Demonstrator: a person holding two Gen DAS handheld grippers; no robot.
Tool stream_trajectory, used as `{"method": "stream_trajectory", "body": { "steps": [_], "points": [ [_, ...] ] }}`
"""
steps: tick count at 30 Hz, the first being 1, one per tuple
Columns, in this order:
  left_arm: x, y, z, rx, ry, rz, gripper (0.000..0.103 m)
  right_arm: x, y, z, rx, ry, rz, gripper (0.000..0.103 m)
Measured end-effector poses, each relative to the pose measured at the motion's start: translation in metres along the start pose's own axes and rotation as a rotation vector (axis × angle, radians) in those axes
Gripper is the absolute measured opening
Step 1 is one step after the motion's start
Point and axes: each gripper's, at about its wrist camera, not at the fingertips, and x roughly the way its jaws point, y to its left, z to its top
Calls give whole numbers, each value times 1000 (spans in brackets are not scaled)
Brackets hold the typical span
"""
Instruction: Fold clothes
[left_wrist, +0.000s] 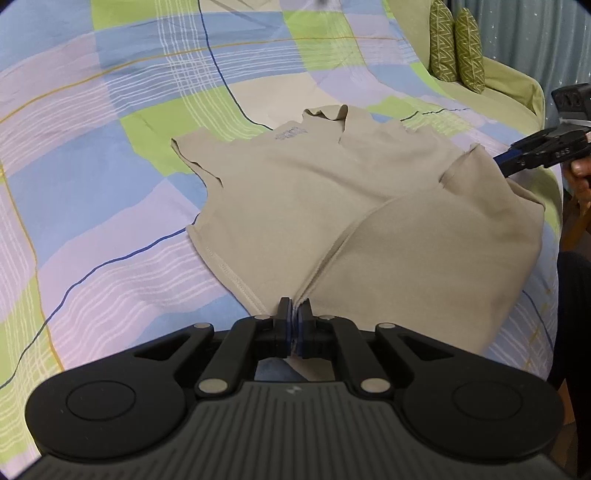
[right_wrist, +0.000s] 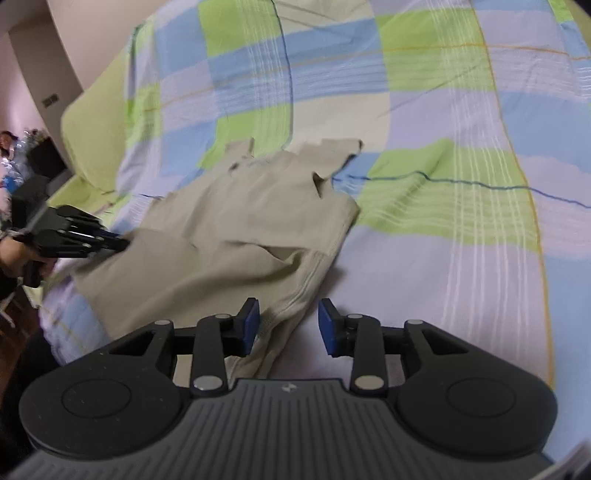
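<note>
A beige T-shirt (left_wrist: 332, 192) lies on a checked bedsheet (left_wrist: 92, 147), its right side folded over the middle. In the left wrist view my left gripper (left_wrist: 294, 317) is shut on the shirt's near hem, where the folded edge meets it. My right gripper (left_wrist: 498, 162) reaches in from the right by the shirt's far sleeve. The right wrist view shows that right gripper (right_wrist: 290, 325) open, blue pads apart, with the folded side of the T-shirt (right_wrist: 229, 236) lying loose between them. My left gripper (right_wrist: 123, 242) pinches the shirt's left edge there.
Two green patterned cushions (left_wrist: 456, 48) stand on a pale green couch edge (left_wrist: 517, 85) at the back right. A person's hand (left_wrist: 580, 173) holds the right gripper. The bedsheet (right_wrist: 443, 221) spreads wide around the shirt; floor and dark clutter (right_wrist: 40, 158) lie beyond the left edge.
</note>
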Motion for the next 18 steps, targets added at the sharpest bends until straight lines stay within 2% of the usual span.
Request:
{"method": "stream_trajectory", "body": {
  "steps": [4, 5, 6, 7, 10, 11, 12, 15, 18],
  "points": [
    [-5, -1, -4, -4, -10, 12, 14, 11, -9, 2, 90, -27, 13, 30],
    [-5, -2, -5, -5, -15, 14, 19, 12, -10, 3, 112, -32, 19, 24],
    [-4, -1, -5, -4, -20, 12, 21, 15, -10, 3, 115, -31, 10, 11],
    [-4, -1, -5, -3, -25, 7, 21, 17, -9, 3, 117, -30, 2, 8],
    [-1, 1, -6, 1, -37, -6, 14, 16, -6, 2, 106, -36, -28, 5],
    [-1, 0, -5, 7, -38, -2, 3, 15, -5, 1, 103, -43, -34, 5],
    [0, 0, -4, 14, -38, 4, 0, 14, -4, 1, 100, -49, -40, 5],
    [-10, -8, -1, 74, -38, 35, 0, 7, 2, 0, 74, -67, -66, 4],
    [-41, -19, 3, 129, -50, 25, 0, -15, 39, -3, -119, -77, -192, 4]
  ]
}}
